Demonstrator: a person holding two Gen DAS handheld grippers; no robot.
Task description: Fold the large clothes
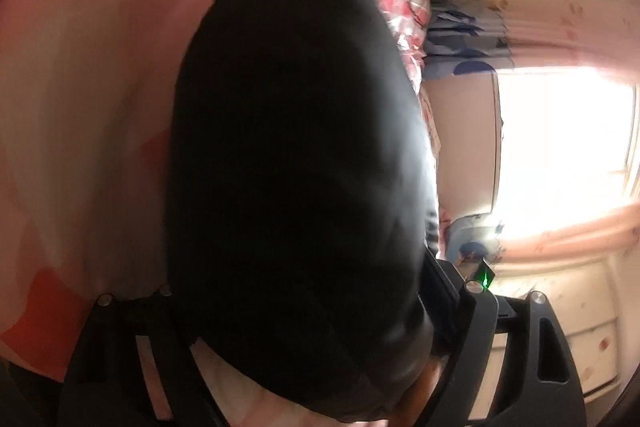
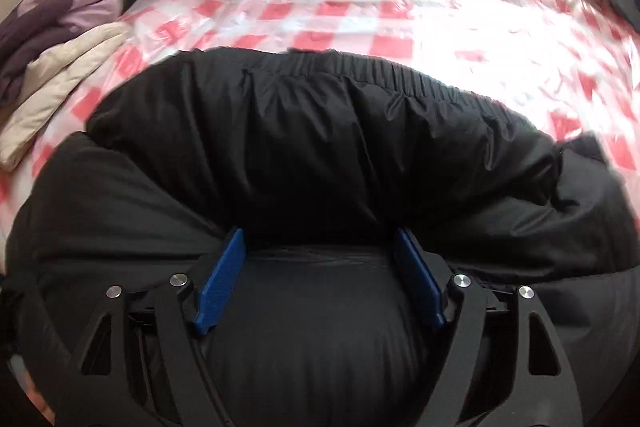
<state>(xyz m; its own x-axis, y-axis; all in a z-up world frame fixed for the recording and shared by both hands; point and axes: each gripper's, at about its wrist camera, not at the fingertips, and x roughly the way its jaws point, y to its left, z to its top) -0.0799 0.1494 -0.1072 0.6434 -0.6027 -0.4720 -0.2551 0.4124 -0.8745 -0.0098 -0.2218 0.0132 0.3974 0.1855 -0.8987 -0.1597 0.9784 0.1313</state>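
Right wrist view: one black jacket (image 2: 320,131), two blue fingers (image 2: 222,279) apart.

Right hand-held gripper (image 2: 320,267) angled down, jaws wide, left hand-held gripper (image 1: 304,327) likewise

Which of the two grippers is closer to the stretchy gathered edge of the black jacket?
Right. The right gripper sits just below the gathered edge, jaws apart over the black jacket. The left wrist view shows no gathered edge, only dark cloth.
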